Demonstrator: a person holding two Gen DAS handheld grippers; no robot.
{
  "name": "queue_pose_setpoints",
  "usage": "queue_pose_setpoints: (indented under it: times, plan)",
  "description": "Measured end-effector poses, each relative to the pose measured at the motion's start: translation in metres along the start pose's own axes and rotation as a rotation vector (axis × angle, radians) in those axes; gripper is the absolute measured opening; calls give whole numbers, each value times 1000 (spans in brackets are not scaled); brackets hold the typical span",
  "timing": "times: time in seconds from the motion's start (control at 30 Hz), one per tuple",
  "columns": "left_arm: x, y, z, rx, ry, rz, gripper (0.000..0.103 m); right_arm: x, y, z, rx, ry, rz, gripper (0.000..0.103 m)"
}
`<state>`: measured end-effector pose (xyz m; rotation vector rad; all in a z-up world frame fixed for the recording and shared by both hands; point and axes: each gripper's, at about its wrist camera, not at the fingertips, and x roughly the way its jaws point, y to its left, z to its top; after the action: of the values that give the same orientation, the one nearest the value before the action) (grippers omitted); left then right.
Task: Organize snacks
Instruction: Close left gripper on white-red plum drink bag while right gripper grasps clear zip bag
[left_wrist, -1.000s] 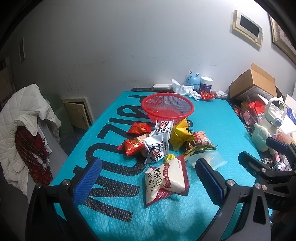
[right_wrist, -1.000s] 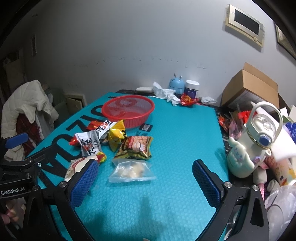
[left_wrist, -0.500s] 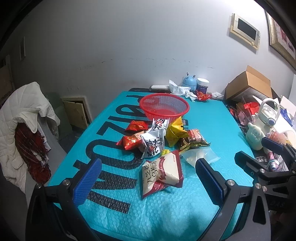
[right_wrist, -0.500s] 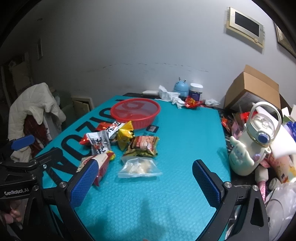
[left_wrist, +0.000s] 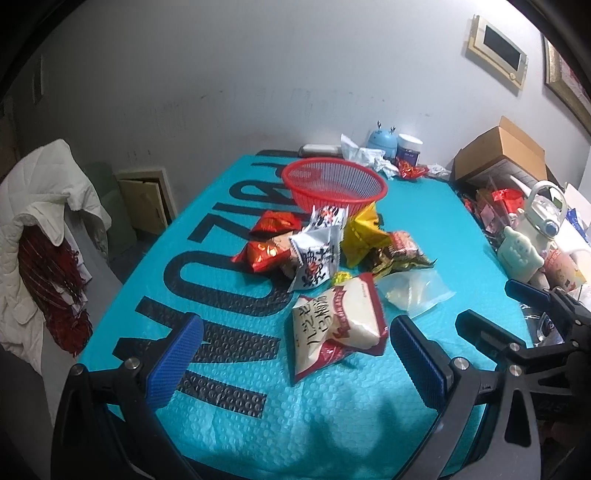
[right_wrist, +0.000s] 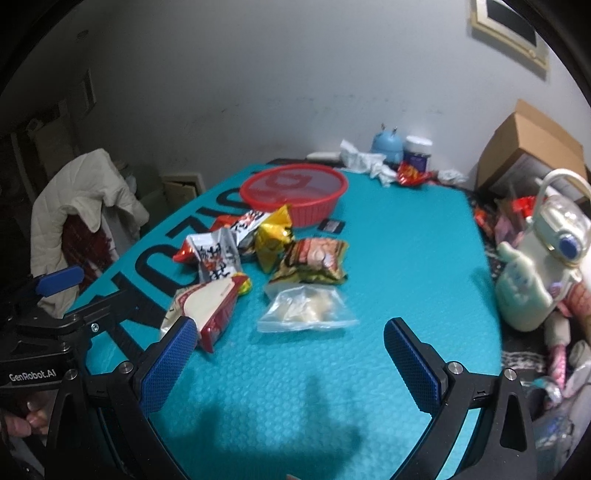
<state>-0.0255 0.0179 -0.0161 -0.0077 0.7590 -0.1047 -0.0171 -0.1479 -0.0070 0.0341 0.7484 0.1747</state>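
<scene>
Left claw (left_wrist: 295, 363) gapes empty over the bench (left_wrist: 229, 413); a white-and-red pack (left_wrist: 338, 326) with Chinese print lies between its pads, the snack pile beyond, the red basket (left_wrist: 334, 182) far and empty.

Right claw (right_wrist: 291, 363) gapes empty too; a clear bag (right_wrist: 306, 310) lies just beyond it. "GenRobot.AI" marks the left claw's body.

Basket (left_wrist: 334, 184) sits far-centre on the desk (left_wrist: 424, 229); snack packets (left_wrist: 314, 254) heaped just near of it. Rice-cracker bag (left_wrist: 338, 325) nearest, w/ zip bag (left_wrist: 415, 291) just to its right. Bottle (right_wrist: 532, 266) & cardboard box (left_wrist: 498, 155) at right edge. Jar (left_wrist: 408, 147) + tissues (left_wrist: 364, 155) at far edge. Jacket (left_wrist: 40, 206) on chair, left of desk.
</scene>
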Motion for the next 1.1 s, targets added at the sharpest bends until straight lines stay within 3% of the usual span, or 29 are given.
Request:
queue_pose_setpoints:
  times: [0.67, 0.93, 1.1]
  plan:
    - [65, 1, 12, -35, 141, -129, 103, 69, -24, 17, 20, 121, -14, 101]
    - [90, -8, 14, -34, 217, -172, 103, 104, -38, 15, 60, 219, 49, 87]
    - [100, -14, 9, -34, 254, -195, 103, 104, -38, 12, 47, 223, 61, 83]
